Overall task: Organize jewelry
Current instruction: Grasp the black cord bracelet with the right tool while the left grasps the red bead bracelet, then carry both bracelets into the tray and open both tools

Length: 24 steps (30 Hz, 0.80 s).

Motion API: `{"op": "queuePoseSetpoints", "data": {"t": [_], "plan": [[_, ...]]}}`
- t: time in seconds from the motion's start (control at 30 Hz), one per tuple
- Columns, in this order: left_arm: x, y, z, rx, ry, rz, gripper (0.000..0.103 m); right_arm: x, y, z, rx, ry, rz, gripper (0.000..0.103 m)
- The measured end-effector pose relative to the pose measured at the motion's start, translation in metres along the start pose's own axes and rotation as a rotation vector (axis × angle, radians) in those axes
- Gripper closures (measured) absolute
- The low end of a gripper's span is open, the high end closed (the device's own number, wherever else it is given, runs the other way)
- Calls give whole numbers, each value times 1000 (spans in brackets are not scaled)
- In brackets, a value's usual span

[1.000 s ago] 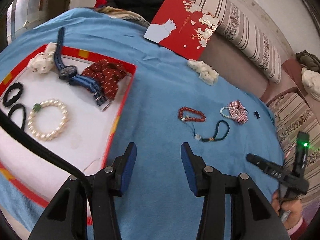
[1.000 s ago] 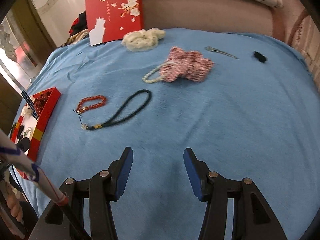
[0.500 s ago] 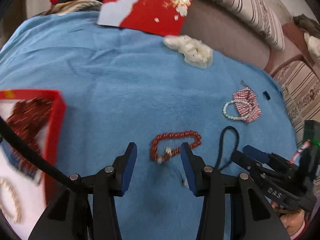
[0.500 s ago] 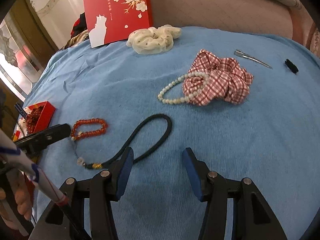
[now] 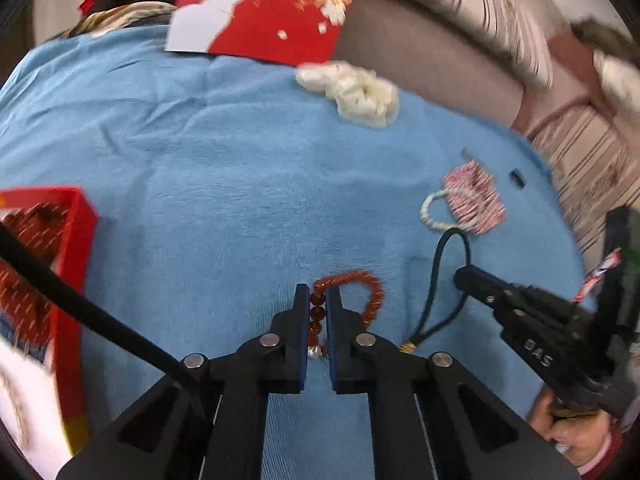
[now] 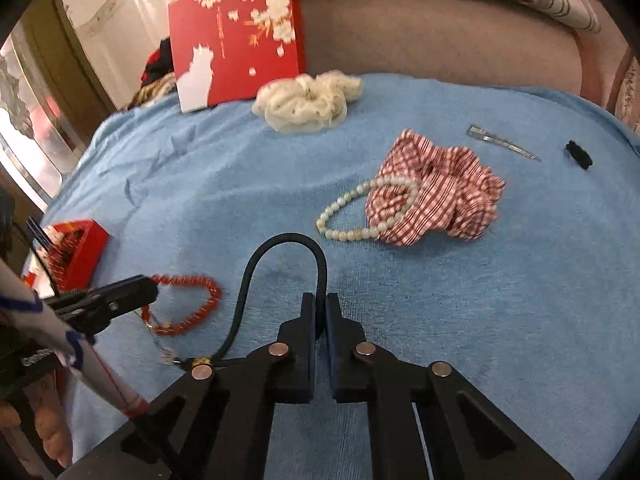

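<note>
My left gripper (image 5: 317, 294) is shut on the red bead bracelet (image 5: 370, 294), which lies on the blue cloth (image 5: 224, 184). My right gripper (image 6: 319, 302) is shut on the dark cord bracelet (image 6: 280, 242) at its right strand. The red bracelet (image 6: 200, 300) also shows in the right wrist view, with the left gripper's fingers (image 6: 120, 294) on it. The dark cord (image 5: 440, 264) runs beside the right gripper (image 5: 468, 276) in the left wrist view. A pale bead bracelet (image 6: 360, 216) rests against a red checked scrunchie (image 6: 444, 196). The red tray (image 5: 76, 240) sits at the left.
A cream scrunchie (image 6: 308, 100) and a red box lid (image 6: 236, 36) stand at the far edge against the sofa. A metal hair clip (image 6: 500, 142) and a small black clip (image 6: 578, 154) lie at the far right.
Both grippers have moved forward and down to the cloth and closed, the left on the red bead bracelet and the right on the dark cord bracelet. The tray has slid to the left edge.
</note>
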<state>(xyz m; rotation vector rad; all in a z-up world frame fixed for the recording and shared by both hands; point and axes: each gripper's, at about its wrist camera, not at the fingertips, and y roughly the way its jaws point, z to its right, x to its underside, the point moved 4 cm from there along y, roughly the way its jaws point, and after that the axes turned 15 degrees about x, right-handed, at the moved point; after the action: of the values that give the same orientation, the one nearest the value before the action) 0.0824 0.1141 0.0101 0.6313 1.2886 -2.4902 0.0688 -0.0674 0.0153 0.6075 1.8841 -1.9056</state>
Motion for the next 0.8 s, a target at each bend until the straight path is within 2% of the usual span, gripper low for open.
{"op": "queuePoseSetpoints", "data": {"t": [0.13, 0.37, 0.6, 0.8], "plan": [[6, -53, 12, 37, -22, 87, 96, -7, -32, 0, -24, -5, 49, 98], [24, -151, 10, 25, -59, 234, 96, -14, -91, -24, -82, -45, 124, 98], [63, -220, -35, -57, -182, 339, 96, -8, -141, -80, -167, -130, 180, 98], [110, -234, -104, -92, -379, 368, 96, 0, -167, -140, -250, -199, 181, 98]]}}
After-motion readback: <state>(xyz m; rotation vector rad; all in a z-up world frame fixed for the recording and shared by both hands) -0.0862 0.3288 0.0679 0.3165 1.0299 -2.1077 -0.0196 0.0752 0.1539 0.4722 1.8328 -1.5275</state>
